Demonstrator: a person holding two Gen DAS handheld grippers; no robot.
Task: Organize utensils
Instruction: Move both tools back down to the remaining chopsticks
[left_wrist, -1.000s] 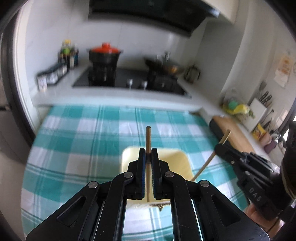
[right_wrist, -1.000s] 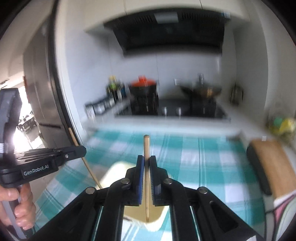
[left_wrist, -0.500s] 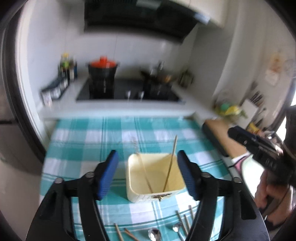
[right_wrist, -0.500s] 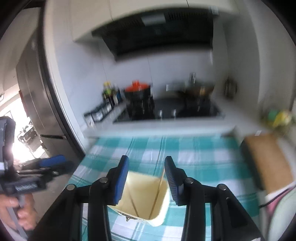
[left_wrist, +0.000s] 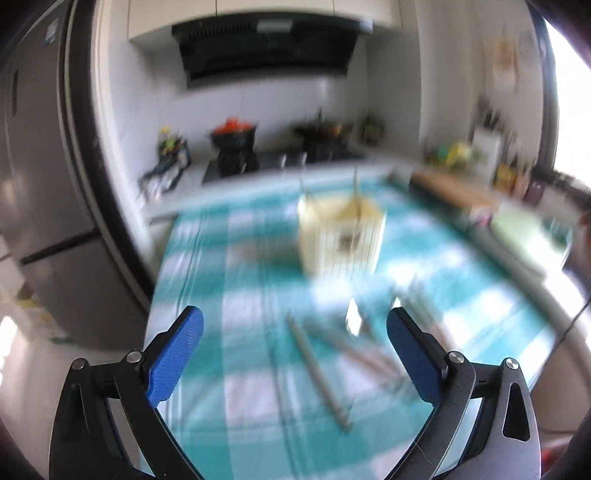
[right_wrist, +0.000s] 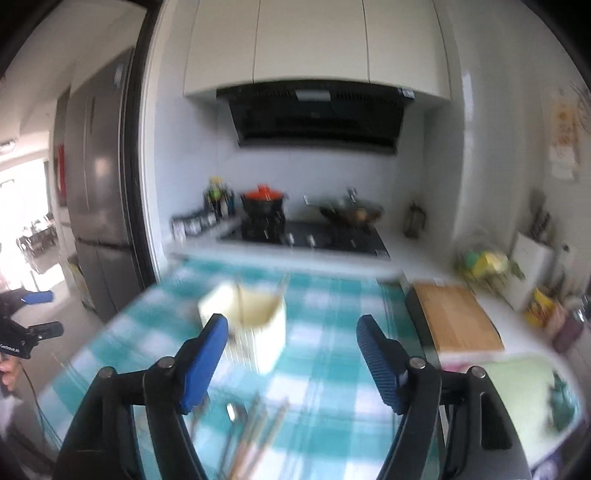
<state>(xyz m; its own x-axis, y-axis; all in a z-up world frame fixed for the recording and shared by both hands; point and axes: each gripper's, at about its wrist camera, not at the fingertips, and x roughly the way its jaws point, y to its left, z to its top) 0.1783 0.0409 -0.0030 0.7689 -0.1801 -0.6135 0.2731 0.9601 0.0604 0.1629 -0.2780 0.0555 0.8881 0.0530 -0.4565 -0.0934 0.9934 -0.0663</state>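
Note:
A cream utensil holder (left_wrist: 341, 236) stands on the teal checked tablecloth (left_wrist: 240, 288), with two chopsticks (left_wrist: 355, 192) upright in it. It also shows in the right wrist view (right_wrist: 255, 321). Loose chopsticks (left_wrist: 317, 373) and a spoon (left_wrist: 354, 317) lie on the cloth in front of it, blurred; they show in the right wrist view too (right_wrist: 258, 428). My left gripper (left_wrist: 295, 354) is open and empty, above the loose utensils. My right gripper (right_wrist: 291, 365) is open and empty, nearer than the holder.
A wooden cutting board (right_wrist: 456, 317) lies at the right of the cloth. Behind are the stove (right_wrist: 306, 236) with a red-lidded pot (right_wrist: 264, 203) and a wok (right_wrist: 351, 214). A fridge (left_wrist: 40, 206) stands at the left. Both views are motion-blurred.
Both grippers let go of their chopsticks into the holder, opened wide and drew back and lower. The loose utensils on the cloth have come into view.

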